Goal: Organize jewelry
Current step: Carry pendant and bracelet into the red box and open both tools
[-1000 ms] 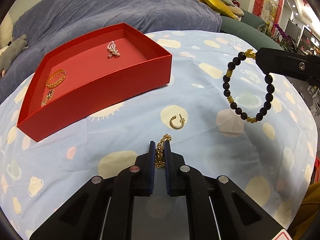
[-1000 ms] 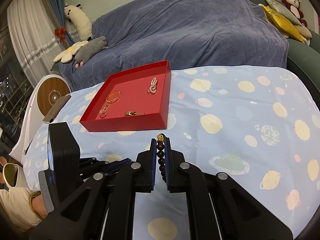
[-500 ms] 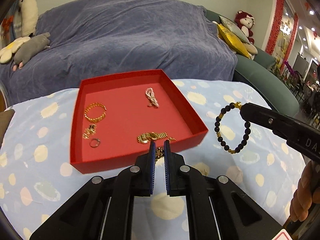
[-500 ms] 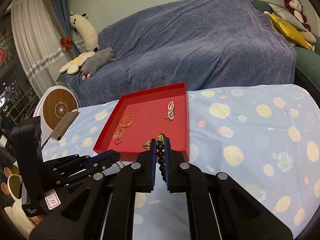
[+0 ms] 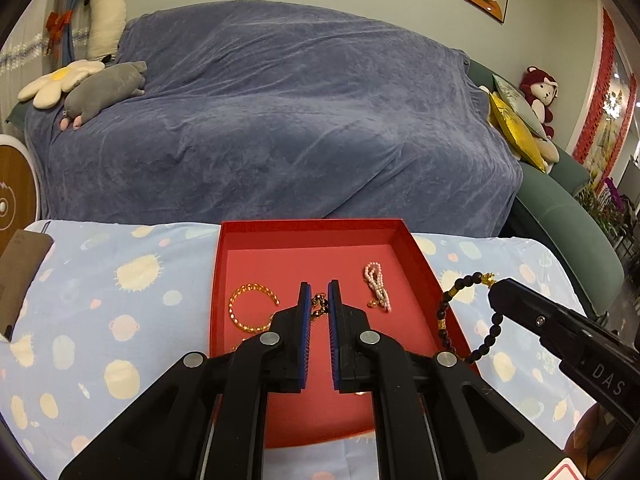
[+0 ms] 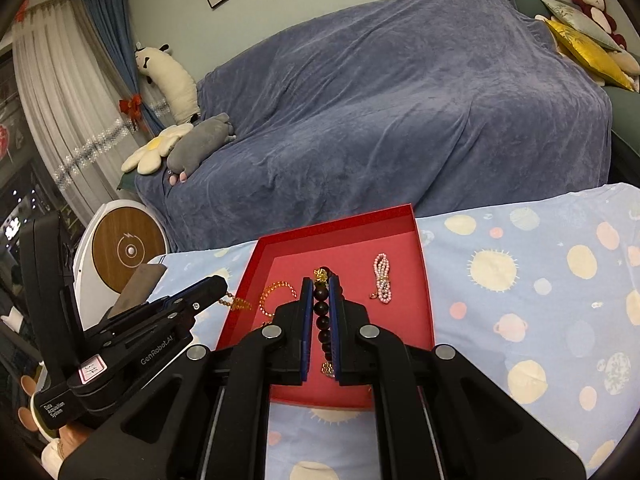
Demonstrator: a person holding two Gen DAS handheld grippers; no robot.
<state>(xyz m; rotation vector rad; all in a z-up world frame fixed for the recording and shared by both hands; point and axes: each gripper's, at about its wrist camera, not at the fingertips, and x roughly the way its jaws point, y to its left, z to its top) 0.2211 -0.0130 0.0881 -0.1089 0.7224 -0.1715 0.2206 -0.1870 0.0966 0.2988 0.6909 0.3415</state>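
A red tray (image 5: pixel 310 227) sits on the patterned cloth and holds a gold beaded bracelet (image 5: pixel 250 312) and a pearl piece (image 5: pixel 377 286). My left gripper (image 5: pixel 318 304) is shut on a gold chain (image 5: pixel 319 307) and holds it above the tray's middle. My right gripper (image 6: pixel 320 300) is shut on a dark bead bracelet (image 6: pixel 322 316) with gold beads, above the tray. In the left wrist view the bracelet (image 5: pixel 472 320) hangs from the right gripper (image 5: pixel 496 284) over the tray's right wall. In the right wrist view the left gripper (image 6: pixel 218 282) is at the tray's left wall with the chain (image 6: pixel 236 303) dangling.
The tray (image 6: pixel 424 280) lies near the table's far edge, with a sofa under a blue cover (image 5: pixel 280 120) behind. A brown flat object (image 5: pixel 20 264) lies on the table's left edge. A round white and wood device (image 6: pixel 126 248) stands at the left.
Both grippers have risen and moved forward over the red tray, each still carrying its piece. The gold chain now hangs above the tray floor and the bead bracelet over its right wall.
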